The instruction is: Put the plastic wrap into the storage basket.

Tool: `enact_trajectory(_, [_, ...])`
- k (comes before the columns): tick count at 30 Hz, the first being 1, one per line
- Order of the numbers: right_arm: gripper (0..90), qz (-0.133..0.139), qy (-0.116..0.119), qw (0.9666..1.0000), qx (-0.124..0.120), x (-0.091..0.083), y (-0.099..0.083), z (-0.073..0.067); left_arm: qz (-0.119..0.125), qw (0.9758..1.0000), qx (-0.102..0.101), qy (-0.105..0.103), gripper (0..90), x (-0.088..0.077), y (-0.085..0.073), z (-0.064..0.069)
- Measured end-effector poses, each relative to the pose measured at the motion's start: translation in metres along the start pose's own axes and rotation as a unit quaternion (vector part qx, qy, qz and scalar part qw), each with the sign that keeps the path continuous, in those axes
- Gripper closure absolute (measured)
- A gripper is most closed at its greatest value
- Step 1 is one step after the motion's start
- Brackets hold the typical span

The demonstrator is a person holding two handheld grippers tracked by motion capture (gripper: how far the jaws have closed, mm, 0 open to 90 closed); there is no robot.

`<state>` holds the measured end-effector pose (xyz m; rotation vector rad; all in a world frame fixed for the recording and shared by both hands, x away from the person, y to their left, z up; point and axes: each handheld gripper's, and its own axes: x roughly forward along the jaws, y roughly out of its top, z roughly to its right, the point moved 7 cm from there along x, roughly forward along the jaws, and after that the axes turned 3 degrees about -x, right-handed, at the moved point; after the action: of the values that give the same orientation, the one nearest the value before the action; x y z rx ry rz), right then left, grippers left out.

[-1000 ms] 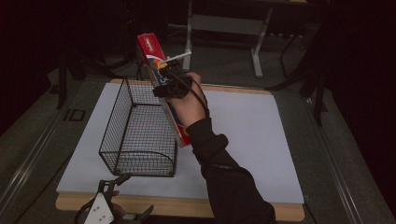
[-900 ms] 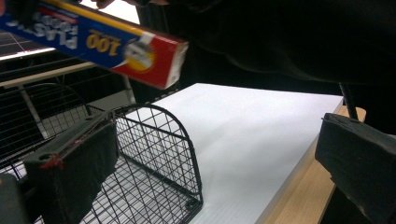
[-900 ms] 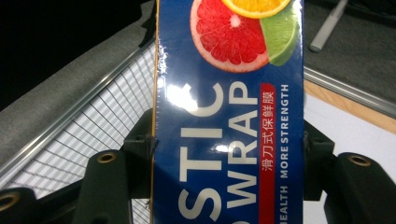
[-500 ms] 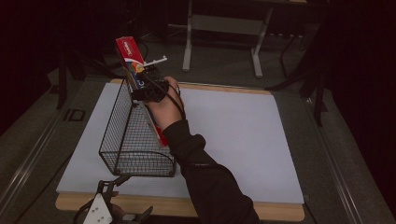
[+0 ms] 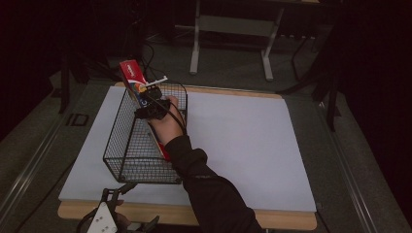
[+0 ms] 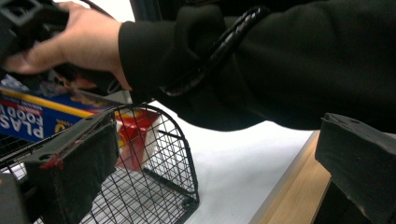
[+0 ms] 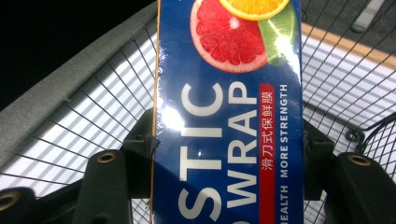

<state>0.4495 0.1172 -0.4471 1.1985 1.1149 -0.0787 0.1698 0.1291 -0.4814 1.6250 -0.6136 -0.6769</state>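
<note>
Dark room, white worktop point(image 5: 252, 141): the plastic wrap box has moved leftward and now hangs over the wire basket.

Over the last second the right hand-held gripper point(image 5: 145, 97) has carried the plastic wrap box point(image 5: 132, 74) from beside the wire basket point(image 5: 127, 160) to above its far end. The jaws are pinching the box on both long sides. The box runs lengthwise through the jaws, its red end beyond them and its other end back under the hand point(image 5: 166, 127), inside the basket. This looks like a placing move nearly finished, with lowering and release to follow. The left hand-held gripper point(image 6: 210, 177) sits at the worktop's near edge with its jaws spread and empty, the basket just ahead of it.
</note>
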Motion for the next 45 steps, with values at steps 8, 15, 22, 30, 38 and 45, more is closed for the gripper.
enact_trajectory(8, [39.1,-0.023,0.002,0.9995,0.022,0.016,-0.014,0.006,0.0,1.0,-0.002,-0.001,0.2,0.0,0.0,0.0])
enact_trajectory(15, [38.4,-0.033,-0.001,0.9994,0.012,0.018,-0.02,0.003,-0.001,1.0,-0.001,-0.002,0.2,0.0,0.0,0.0])
enact_trajectory(22, [37.4,-0.043,0.006,0.999,0.006,0.018,-0.02,0.003,-0.004,1.0,0.001,-0.003,0.2,0.001,-0.001,0.001])
enact_trajectory(30, [37.7,-0.069,-0.011,0.9976,-0.005,0.031,-0.035,0.01,-0.005,1.0,0.002,-0.005,0.2,0.001,-0.001,0.002])
enact_trajectory(38, [36.3,-0.076,-0.01,0.997,-0.008,0.034,-0.042,0.009,-0.007,1.0,0.002,-0.005,0.2,0.002,-0.001,0.002])
enact_trajectory(45, [33.5,-0.074,0.0,0.9972,-0.009,0.03,-0.041,0.01,-0.006,1.0,0.0,-0.004,0.2,0.002,-0.001,0.002])
